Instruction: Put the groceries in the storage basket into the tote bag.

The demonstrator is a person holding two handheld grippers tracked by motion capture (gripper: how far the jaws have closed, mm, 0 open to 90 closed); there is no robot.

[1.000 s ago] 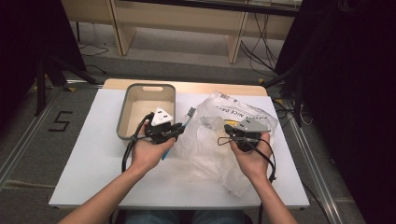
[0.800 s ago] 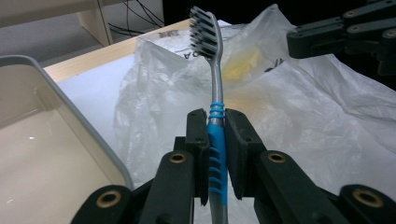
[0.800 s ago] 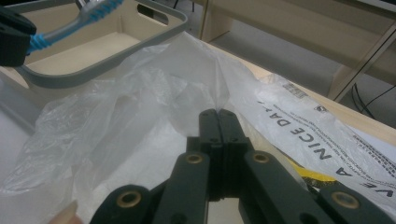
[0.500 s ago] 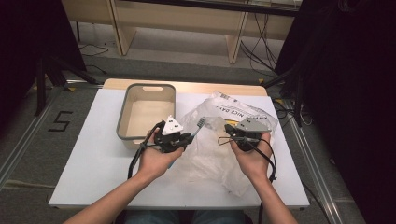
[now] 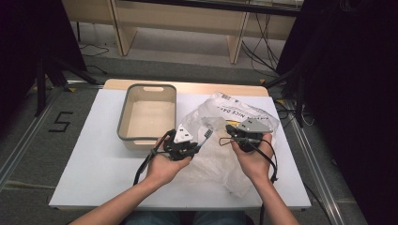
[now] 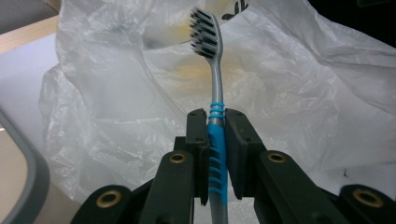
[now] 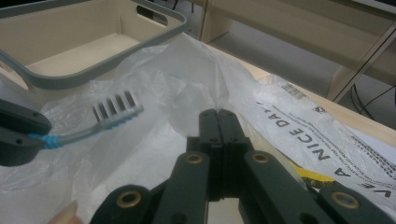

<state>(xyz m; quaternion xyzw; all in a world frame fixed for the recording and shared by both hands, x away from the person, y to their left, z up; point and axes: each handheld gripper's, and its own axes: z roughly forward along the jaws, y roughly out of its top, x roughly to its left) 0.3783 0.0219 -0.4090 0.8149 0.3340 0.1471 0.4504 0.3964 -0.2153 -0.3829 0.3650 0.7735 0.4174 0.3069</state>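
A grey toothbrush [image 6: 215, 93] with a blue ribbed grip is clamped in my left gripper [image 6: 215, 119], bristle head up and pointing at the white plastic bag [image 6: 299, 93]. From above, the left gripper [image 5: 196, 140] holds the toothbrush [image 5: 205, 135] at the bag's [image 5: 220, 159] left edge. My right gripper [image 7: 218, 116] is shut on a pinched fold of the bag [image 7: 187, 74], lifting it. The high view has the right gripper [image 5: 231, 131] over the bag's middle, facing the left one. The toothbrush head [image 7: 116, 109] lies just left of the right gripper's jaws.
A beige bin with a grey rim [image 5: 145, 138] stands empty at the left of the bag, close to the left hand. The bag bears printed black letters [image 7: 327, 135]. The white tabletop [image 5: 94, 164] has room at the front left.
My left gripper has carried the toothbrush rightward and slightly down, from beside the bin to the bag's edge. The right gripper has kept still on the bag.
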